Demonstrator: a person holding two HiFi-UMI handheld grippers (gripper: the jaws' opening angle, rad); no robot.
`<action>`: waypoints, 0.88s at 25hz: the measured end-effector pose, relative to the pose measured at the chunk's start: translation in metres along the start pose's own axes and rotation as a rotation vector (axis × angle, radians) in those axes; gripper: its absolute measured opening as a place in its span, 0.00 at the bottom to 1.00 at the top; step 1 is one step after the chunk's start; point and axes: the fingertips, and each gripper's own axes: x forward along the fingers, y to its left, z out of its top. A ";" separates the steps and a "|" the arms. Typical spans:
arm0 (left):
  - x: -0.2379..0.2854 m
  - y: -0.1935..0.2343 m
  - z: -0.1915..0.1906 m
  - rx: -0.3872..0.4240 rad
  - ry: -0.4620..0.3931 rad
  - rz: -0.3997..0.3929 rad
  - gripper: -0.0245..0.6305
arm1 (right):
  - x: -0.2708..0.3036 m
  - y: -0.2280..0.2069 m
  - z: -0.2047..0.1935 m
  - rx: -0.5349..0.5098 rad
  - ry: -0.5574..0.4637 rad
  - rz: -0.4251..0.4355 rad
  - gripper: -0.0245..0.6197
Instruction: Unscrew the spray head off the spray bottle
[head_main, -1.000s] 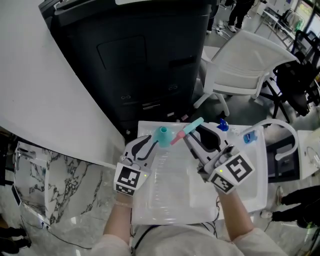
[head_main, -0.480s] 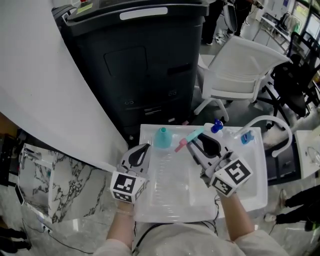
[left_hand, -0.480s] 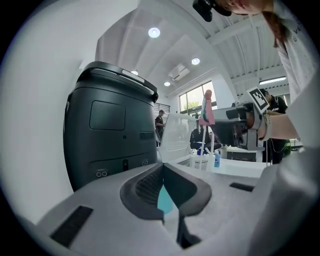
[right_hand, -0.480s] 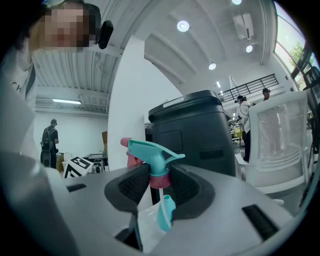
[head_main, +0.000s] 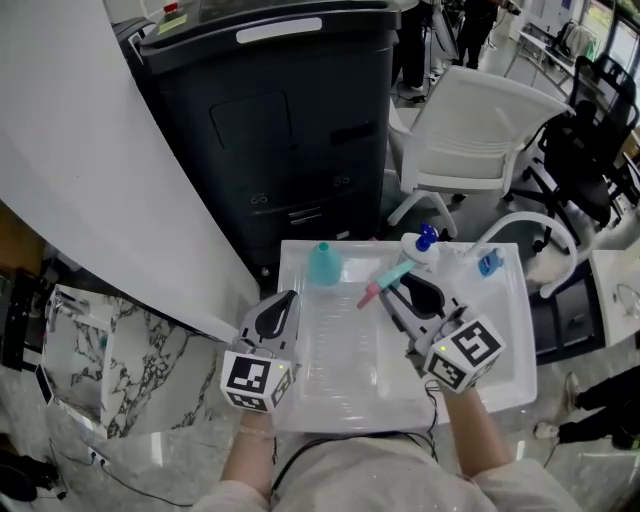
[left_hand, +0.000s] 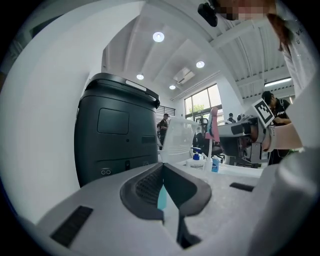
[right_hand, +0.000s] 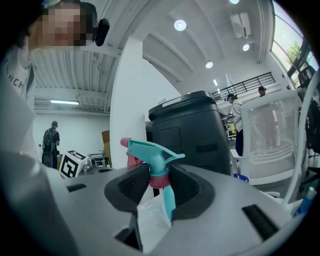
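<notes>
A clear spray bottle lies in the white tray, its teal neck pointing away from me. The teal spray head with a pink nozzle is off the bottle, and my right gripper is shut on it above the tray's right half. In the right gripper view the pads clamp the head's pink collar, with the trigger hanging down. My left gripper is shut and empty at the tray's left rim, apart from the bottle. The left gripper view shows its jaws closed together.
A large black bin stands just beyond the tray. A white chair is at the back right. A blue-topped pump bottle and a small blue-capped bottle stand at the tray's far right. A marble-patterned surface lies left.
My left gripper has let go of the bottle near its teal neck, drawn back toward me and closed. The right gripper has kept hold of the spray head.
</notes>
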 end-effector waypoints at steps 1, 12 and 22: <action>-0.003 -0.001 0.001 -0.003 -0.005 0.005 0.05 | -0.003 0.000 -0.001 0.004 0.000 -0.003 0.25; -0.026 -0.007 0.007 -0.017 -0.036 0.056 0.05 | -0.021 0.006 -0.005 0.026 -0.005 -0.016 0.25; -0.043 -0.002 0.015 -0.023 -0.085 0.126 0.05 | -0.031 0.007 -0.003 0.042 -0.028 -0.033 0.25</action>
